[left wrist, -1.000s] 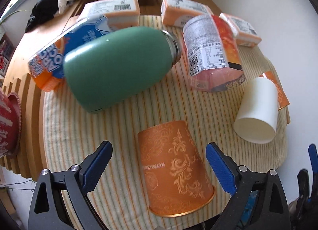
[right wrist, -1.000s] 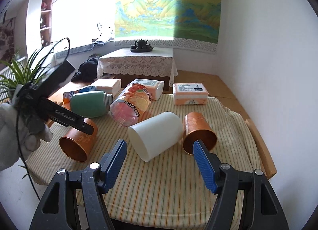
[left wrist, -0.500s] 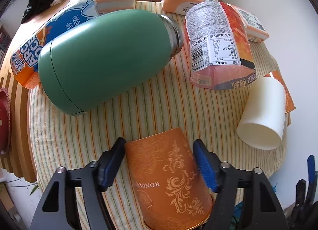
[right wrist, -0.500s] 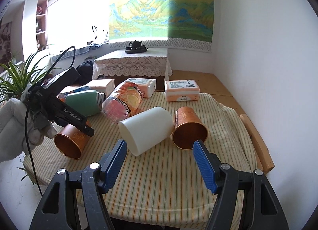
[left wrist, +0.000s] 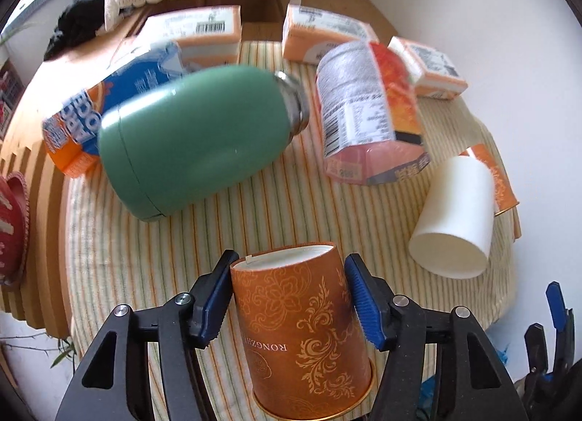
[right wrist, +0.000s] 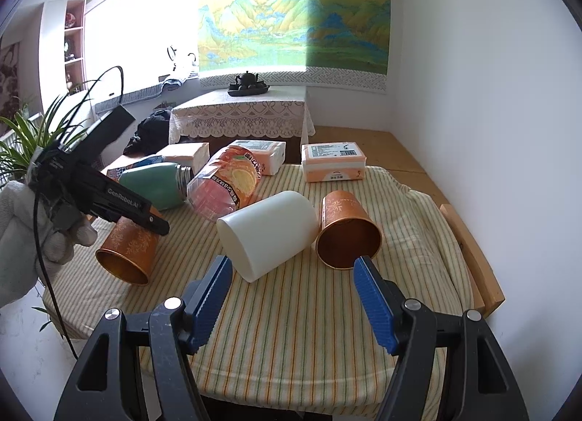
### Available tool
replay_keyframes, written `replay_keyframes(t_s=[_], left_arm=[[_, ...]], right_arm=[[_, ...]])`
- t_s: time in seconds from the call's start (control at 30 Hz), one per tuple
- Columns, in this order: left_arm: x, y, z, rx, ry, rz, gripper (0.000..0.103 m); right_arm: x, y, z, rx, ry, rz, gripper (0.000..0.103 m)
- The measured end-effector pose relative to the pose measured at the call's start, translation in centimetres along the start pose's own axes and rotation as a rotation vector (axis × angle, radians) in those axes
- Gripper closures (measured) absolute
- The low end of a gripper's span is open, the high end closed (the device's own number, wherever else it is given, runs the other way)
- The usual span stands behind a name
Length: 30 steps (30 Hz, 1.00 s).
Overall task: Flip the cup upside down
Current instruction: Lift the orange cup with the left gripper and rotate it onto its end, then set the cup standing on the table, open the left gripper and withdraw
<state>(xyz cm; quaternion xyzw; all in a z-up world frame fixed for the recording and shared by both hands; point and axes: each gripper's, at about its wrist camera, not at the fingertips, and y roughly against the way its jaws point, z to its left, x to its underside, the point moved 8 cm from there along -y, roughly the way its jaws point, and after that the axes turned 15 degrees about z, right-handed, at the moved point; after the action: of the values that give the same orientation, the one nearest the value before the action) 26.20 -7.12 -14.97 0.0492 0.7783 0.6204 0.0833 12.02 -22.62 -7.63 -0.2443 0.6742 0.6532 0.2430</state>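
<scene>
An orange paper cup with gold scrollwork (left wrist: 302,330) sits between the fingers of my left gripper (left wrist: 289,297), which is shut on it; the cup's closed base points away and its rim faces the camera. In the right wrist view this cup (right wrist: 127,250) is tilted just above the striped cloth, under the left gripper. A white cup (right wrist: 269,239) lies on its side mid-table, and a second orange cup (right wrist: 347,235) lies on its side to its right. My right gripper (right wrist: 293,304) is open and empty, hovering in front of them.
A green flask (left wrist: 196,137) lies on its side beside a blue and orange bag (left wrist: 83,119). A pink snack bag (left wrist: 367,111) and several tissue packs (left wrist: 323,35) sit at the back. The striped tablecloth (right wrist: 291,330) covers the table; a white wall is on the right.
My left gripper moved forward around the orange cup, closed on it and raised it off the cloth, tilting it. My right gripper stayed open and shifted only slightly.
</scene>
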Motion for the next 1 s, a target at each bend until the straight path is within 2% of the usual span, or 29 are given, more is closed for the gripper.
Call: replay_keyframes(t_s=[0.13,0.3,0.57,0.73,1.0], left_arm=[[0.7,2.2,-0.6,-0.029,-0.013,-0.098,0.04],[2.3,4.8,-1.9,-0.088,-0.054,-0.276,0.041],[3.4,5.9,-4.8,-0.173,-0.092,-0.465,0.041],[3.4,5.4,-5.7,-0.187,-0.105,-0.517,0.041],[3.2,3.4,-6.3,-0.174,-0.118,-0.506,0.041]], right_arm=[[0.1,0.3,0.0,0.009,0.0,-0.014,0.038],[-0.1,0.8,0.2,0.015,0.001,-0.039,0.038],[0.4,0.8,0.7,0.019,0.004,-0.041,0.038],[0.7,1.4,0.7,0.029,-0.005,-0.066,0.038],[0.8,2.0,0.7,0.039,-0.014,-0.083,0.038]])
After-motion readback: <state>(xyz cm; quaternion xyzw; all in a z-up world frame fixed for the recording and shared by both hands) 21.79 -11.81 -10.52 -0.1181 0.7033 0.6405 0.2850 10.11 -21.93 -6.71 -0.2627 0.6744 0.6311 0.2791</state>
